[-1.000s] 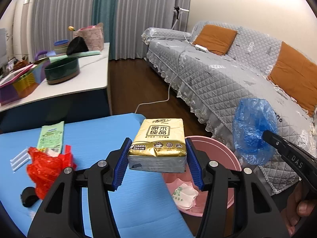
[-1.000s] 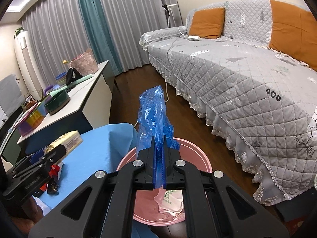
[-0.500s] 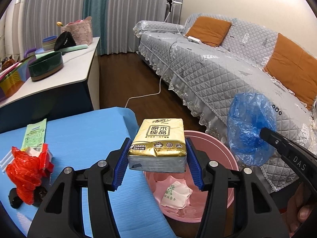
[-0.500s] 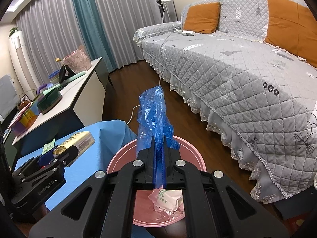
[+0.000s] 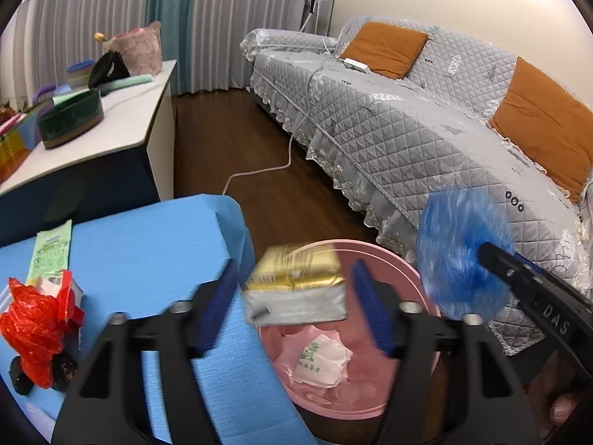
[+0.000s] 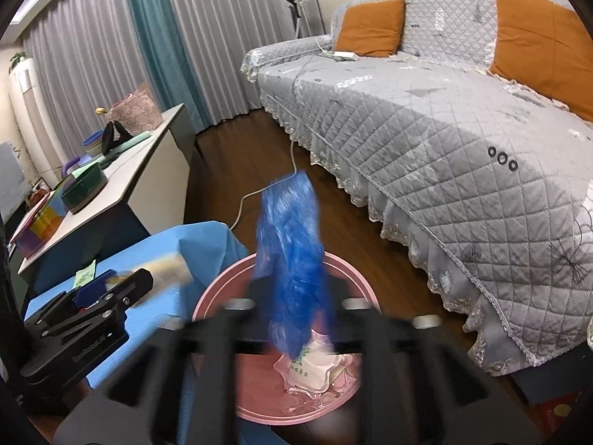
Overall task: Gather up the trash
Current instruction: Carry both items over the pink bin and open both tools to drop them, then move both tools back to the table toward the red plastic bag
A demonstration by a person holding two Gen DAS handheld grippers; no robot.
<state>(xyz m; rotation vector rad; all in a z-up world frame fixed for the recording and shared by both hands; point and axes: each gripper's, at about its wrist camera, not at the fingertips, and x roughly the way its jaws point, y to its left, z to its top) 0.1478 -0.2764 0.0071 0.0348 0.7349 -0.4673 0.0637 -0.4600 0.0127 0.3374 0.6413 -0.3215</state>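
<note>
My left gripper is open; the gold tissue pack hangs loose and tilted between its spread fingers, above the rim of the pink bin. My right gripper is open too, motion-blurred; the crumpled blue plastic bag sits free between its fingers above the pink bin. A white wrapper lies in the bin. The right gripper and blue bag show at the right of the left wrist view. The left gripper shows at the left of the right wrist view.
The blue table holds a red plastic bag, a green packet and a small black object. A grey quilted sofa stands right, a white sideboard left. A white cable crosses the wooden floor.
Both grippers moved over the pink bin and opened. The tissue pack, held squarely before, now tilts loose between the left fingers. The blue bag is freed from the right fingers.
</note>
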